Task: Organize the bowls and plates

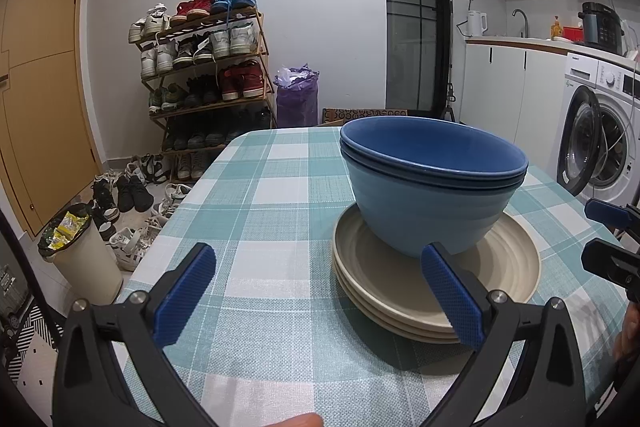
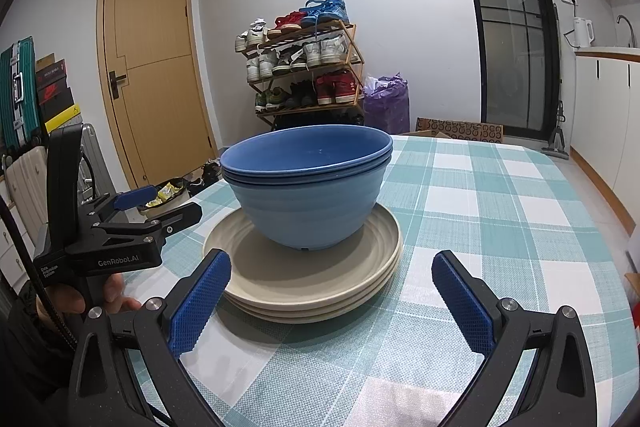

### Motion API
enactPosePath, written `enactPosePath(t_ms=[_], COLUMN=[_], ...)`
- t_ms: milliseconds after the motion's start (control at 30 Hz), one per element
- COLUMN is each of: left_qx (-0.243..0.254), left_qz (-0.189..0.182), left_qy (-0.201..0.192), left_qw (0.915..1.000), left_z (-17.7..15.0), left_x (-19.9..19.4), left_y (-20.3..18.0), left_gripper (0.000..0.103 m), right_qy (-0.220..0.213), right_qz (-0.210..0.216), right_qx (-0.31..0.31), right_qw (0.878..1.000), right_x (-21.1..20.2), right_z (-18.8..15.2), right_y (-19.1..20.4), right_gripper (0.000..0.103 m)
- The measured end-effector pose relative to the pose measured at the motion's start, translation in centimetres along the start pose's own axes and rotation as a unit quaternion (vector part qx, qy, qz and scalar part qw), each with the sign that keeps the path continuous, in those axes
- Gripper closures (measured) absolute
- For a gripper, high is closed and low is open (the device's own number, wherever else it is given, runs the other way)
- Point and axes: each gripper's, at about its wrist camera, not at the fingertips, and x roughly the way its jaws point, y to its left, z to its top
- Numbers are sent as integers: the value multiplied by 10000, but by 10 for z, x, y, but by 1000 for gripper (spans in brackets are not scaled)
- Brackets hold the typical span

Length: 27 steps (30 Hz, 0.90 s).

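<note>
On the left, the left gripper (image 1: 320,271) hangs spread wide with nothing between its blue pads, low over the checked tablecloth (image 1: 256,195); its right pad overlaps the near edge of the stack but whether it touches is unclear. In the middle of the table stands the stack itself: three cream plates (image 2: 320,291), by the rims that show, lying flat one on another, and on top of them two blue bowls (image 2: 308,195) nested one inside the other, upright and centred. To the right, the right gripper (image 2: 332,279) is likewise released and empty, just near of the plates.

The bowls look like matte moulded plastic: light, stiff, not brittle, and probably a little slick on the outside curve. Their doubled rim seems the best place to pinch, one pad inside and one outside. The plates appear equally light and rigid, with ribbed wells; their thin overhanging edges offer the only grip, and the top one may slide against the others when lifted.
</note>
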Motion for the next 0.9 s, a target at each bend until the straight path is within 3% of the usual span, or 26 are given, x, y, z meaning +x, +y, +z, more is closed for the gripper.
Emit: enactPosePath(t_ms=[900], left_qx=[31], left_qz=[-123], left_qy=[-61], left_qw=[9999], left_z=[1], left_x=[-4], left_y=[-5], left_gripper=[0], right_qy=[2], right_qz=[1], right_qx=[0], right_qw=[10000], right_x=[0], right_z=[0], right_y=[0], right_gripper=[1])
